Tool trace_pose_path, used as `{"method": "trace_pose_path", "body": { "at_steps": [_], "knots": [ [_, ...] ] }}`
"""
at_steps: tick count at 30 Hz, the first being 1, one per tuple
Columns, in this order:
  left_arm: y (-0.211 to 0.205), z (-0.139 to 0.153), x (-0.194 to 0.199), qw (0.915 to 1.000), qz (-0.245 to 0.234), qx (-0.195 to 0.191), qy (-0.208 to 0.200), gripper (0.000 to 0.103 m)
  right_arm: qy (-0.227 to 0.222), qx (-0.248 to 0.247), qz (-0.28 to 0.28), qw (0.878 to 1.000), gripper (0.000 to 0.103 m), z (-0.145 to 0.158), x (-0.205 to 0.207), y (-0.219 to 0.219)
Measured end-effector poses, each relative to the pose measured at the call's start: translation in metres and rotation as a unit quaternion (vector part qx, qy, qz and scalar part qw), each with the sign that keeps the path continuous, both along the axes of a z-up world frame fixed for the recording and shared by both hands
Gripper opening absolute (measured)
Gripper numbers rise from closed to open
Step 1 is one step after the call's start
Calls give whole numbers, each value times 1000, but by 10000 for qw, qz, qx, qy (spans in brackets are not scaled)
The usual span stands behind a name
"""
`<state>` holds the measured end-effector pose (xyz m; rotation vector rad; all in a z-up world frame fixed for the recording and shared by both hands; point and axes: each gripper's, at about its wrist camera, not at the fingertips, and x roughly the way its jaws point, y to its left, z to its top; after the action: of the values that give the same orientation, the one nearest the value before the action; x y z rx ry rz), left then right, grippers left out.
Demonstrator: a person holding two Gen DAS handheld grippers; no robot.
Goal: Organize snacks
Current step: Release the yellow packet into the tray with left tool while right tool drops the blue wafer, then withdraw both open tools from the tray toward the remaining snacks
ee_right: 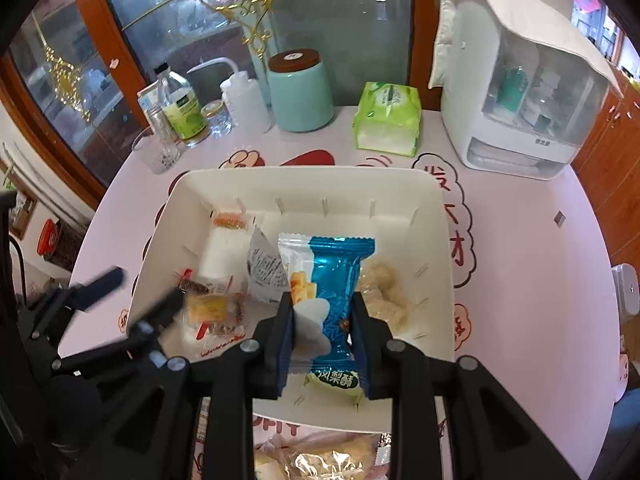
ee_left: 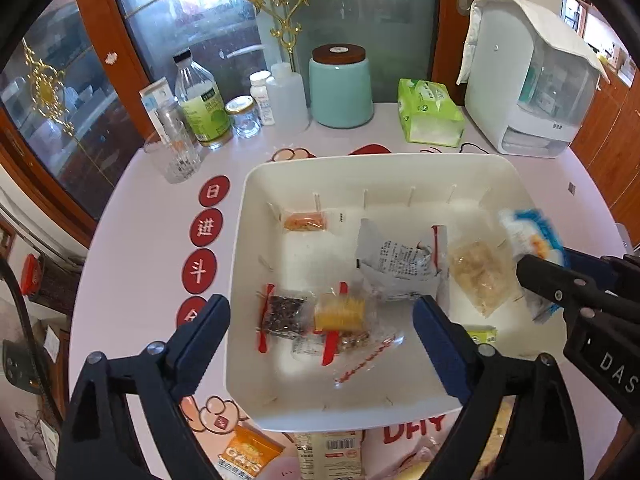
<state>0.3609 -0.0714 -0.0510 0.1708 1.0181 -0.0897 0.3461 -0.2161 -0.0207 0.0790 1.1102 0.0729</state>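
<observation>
- Left wrist view: the left gripper (ee_left: 322, 322) hangs over the near-left part of the white bin (ee_left: 516, 184), its blue-padded fingers (ee_left: 442, 346) spread wide with nothing between them.
- Directly below its gap lie a dark seeded bar in clear wrap (ee_left: 284, 316) and a yellow snack in clear wrap (ee_left: 340, 314), both on the bin floor and touching each other.
- Farther in lie a small orange snack packet (ee_left: 306, 222) near the far wall, a crumpled white wrapper with fine print (ee_left: 400, 264) and a clear bag of pale crumbly pieces (ee_left: 480, 276).
- The right gripper (ee_left: 528, 270) enters from the right edge; its body reads "DAS", the rest cut off.
- On the pink tablecloth (ee_left: 140, 220), red discs read "日", "进", "斗"; red letters "DAY" sit by the bin's near rim.
- An orange "OATS" packet (ee_left: 248, 452) lies outside the bin, on the near side.
- Right wrist view: the right gripper (ee_right: 322, 332) is clamped on a blue-and-white pastry packet (ee_right: 332, 280), pads pressing both its edges, above the bin's middle.
- The packet's green end band reads "凤梨酥", seen upside down.
- The left gripper (ee_right: 140, 292) appears blurred at the left, jaws apart.
- Behind the bin stand a mint canister with a brown lid (ee_right: 300, 96), a green tissue pack (ee_right: 388, 120) and a white appliance (ee_right: 516, 96).
</observation>
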Motion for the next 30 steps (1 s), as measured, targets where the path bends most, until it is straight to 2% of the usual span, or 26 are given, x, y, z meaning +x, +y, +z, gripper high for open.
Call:
{"method": "trace_pose_path", "body": {
  "at_steps": [3,7,17,24,30],
  "knots": [
    [0,-5,-2,9999,-32,93,56,92,20,22,-22,10000,33,-2,-2,1],
    [4,-8,-6,9999,-18,31,121,92,20,77,-58,10000,38,-2,-5,0],
    [11,-8,-19,9999,-35,-9,164,92,38,154,-143,9998,39,0,-15,-2],
    [20,3,-33,9998,-151,-118,106,92,3,243,-179,9995,39,8,-30,-2],
    [41,24,-54,9990,-358,-259,7,92,-186,410,-222,9987,39,31,-57,-2]
  ]
}}
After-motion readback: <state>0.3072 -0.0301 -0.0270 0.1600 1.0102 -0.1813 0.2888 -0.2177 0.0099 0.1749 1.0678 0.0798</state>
